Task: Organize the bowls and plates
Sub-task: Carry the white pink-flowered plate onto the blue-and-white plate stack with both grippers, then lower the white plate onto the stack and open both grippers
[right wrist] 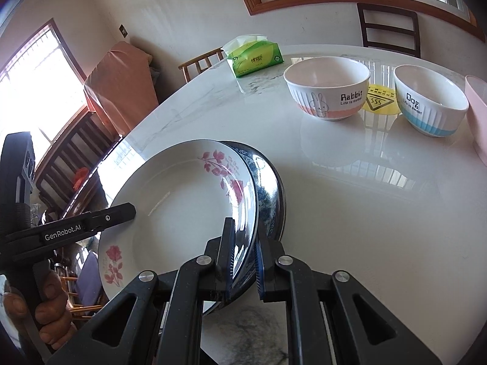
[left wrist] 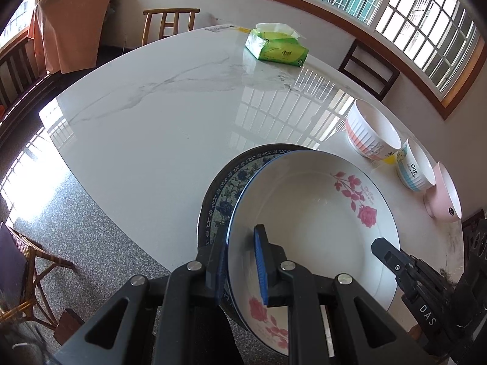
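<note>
Left wrist: plate stack (left wrist: 304, 213) in left claw (left wrist: 240, 267)

A glossy white marble table (right wrist: 350, 200) with faint grey veins carries a green tissue pack (right wrist: 254, 57) at its far side, a Rabbit bowl (right wrist: 327, 91), a yellow warning sticker (right wrist: 379, 100), a Dog bowl (right wrist: 429, 100) and a pink bowl (right wrist: 478, 112) in a row, all upright

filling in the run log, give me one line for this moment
left gripper: shut on rose plate rim | right gripper: shut on opposite rim | rose plate: over blue patterned plate | bowls: on table
</note>
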Demonstrator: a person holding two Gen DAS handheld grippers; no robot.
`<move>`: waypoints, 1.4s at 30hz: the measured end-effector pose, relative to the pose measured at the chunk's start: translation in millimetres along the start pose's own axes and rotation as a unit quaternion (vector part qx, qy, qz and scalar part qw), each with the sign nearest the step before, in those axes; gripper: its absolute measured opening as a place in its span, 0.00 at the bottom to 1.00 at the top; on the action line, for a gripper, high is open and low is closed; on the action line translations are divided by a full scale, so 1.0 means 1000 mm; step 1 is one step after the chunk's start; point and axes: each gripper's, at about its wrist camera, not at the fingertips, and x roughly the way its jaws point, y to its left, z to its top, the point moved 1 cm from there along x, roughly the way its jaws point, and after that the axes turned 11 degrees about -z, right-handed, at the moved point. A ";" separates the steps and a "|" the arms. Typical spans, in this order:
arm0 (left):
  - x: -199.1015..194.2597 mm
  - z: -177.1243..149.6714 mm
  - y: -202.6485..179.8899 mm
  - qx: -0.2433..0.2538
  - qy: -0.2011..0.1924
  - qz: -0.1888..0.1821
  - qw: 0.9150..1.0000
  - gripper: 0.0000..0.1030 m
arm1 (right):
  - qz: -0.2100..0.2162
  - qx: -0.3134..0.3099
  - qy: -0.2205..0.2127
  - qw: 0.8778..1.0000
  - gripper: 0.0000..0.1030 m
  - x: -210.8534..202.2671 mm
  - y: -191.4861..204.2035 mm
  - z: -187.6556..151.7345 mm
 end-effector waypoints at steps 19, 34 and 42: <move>0.010 0.003 0.004 -0.002 0.011 0.002 1.000 0.17 | -0.004 -0.001 0.005 1.000 0.11 0.006 0.001 0.002; 0.010 0.003 0.008 -0.005 0.012 0.004 1.000 0.17 | -0.007 -0.008 0.003 1.000 0.11 0.012 0.004 0.001; 0.010 0.004 0.008 0.000 0.009 0.009 1.000 0.17 | -0.005 -0.009 0.004 1.000 0.11 0.013 0.005 0.001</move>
